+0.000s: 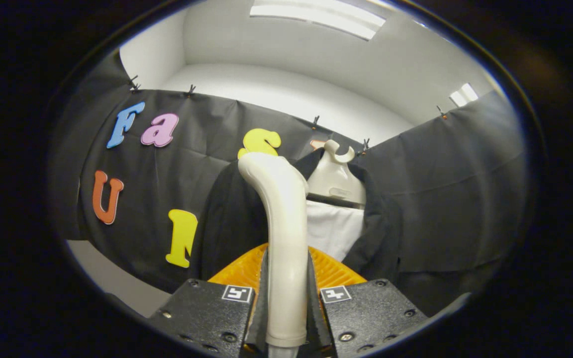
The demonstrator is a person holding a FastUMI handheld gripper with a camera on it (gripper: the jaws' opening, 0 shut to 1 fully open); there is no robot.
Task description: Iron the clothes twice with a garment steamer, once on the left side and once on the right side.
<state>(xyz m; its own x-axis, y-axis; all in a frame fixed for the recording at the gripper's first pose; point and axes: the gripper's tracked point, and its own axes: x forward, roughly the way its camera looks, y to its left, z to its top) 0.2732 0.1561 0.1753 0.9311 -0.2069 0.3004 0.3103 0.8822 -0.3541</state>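
Garment steamer [282, 233]: cream handle stands upright between the gripper [286, 303] fingers, both pressed against its lower stem, its head curving over at the top toward the clothes. Just beyond it hangs a dark jacket [232, 219] over a white shirt [334, 228], both on a pale hanger [335, 176] against the black cloth wall [445, 199], the steamer's head level with the jacket's collar. Behind the handle's base, just past the fingers, sits an orange ribbed piece [246, 268]; above the cloth, white ceiling with light panels [316, 17].
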